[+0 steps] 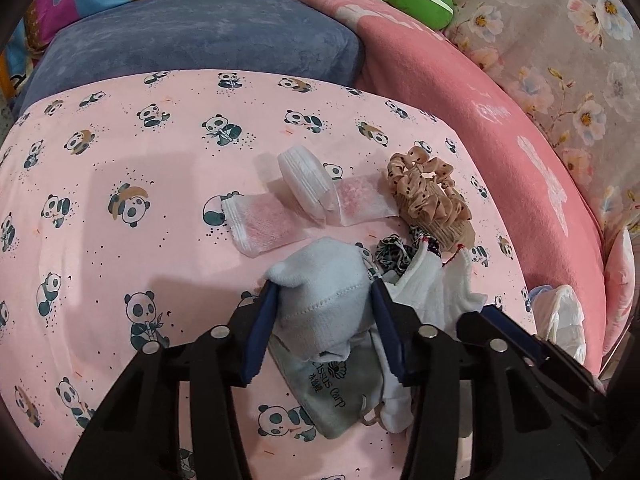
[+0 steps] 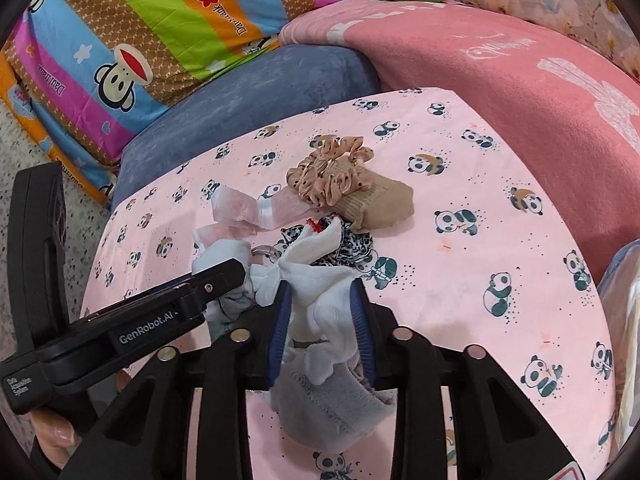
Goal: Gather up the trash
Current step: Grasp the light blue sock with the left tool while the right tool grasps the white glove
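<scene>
Pink panda-print sheet [image 1: 120,152], blue cushion [image 1: 208,36], left hand-held gripper [image 1: 324,300] clamping pale-blue sock [image 1: 320,280], right hand-held gripper [image 2: 320,304] clamping white sock [image 2: 320,292]

My left gripper [image 1: 322,312] angles down, blue pads clamped on a pale blue sock [image 1: 320,292]; my right gripper [image 2: 322,320], close beside it, pinches a white sock [image 2: 316,300].
</scene>
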Available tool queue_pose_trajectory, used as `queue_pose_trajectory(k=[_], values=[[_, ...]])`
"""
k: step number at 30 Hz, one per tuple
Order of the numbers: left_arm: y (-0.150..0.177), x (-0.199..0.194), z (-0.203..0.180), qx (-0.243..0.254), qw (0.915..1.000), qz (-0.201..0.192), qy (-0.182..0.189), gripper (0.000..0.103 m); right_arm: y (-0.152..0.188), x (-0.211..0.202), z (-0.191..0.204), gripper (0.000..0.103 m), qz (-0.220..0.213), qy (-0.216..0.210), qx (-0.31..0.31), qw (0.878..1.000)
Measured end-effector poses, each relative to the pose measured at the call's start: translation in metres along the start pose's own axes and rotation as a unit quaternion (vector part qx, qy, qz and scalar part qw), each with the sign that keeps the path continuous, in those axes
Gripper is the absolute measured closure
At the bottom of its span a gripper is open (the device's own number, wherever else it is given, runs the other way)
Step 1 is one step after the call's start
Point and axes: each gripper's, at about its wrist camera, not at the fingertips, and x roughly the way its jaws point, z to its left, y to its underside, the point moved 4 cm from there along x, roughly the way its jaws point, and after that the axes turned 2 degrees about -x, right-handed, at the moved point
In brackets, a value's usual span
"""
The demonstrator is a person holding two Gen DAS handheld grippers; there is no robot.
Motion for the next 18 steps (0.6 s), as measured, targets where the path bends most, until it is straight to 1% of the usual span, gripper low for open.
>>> queue_pose_trajectory(k=[2, 5, 10, 14, 18], values=[[0.0, -0.002, 0.0, 0.001, 1.0, -0.002, -0.001, 0.064, 0.001, 0.003, 0.0, 0.088, 0.003, 0.002, -0.003, 1.0], [0.001, -0.005, -0.001, -0.002, 1.0, -0.005, 0.001, 0.067, 0.003, 0.0, 0.002, 0.092, -0.003, -0.001, -0.005, 1.0], [0.001, -0.019, -0.003, -0.006, 0.9999, -0.013, 0.007, 0.069, -0.004, -0.022, 0.012, 0.093, -0.031, -0.004, -0.019, 0.999], [-0.004, -0.037, -0.008, 0.001, 0.9994, -0.034, 0.002, 0.069, -0.014, -0.044, 0.014, 0.093, -0.055, -0.012, -0.017, 0.998], [-0.011, -0.059, -0.02, 0.01, 0.9984, -0.056, 0.009, 0.069, -0.028, -0.073, 0.016, 0.093, -0.086, -0.01, -0.024, 0.996]])
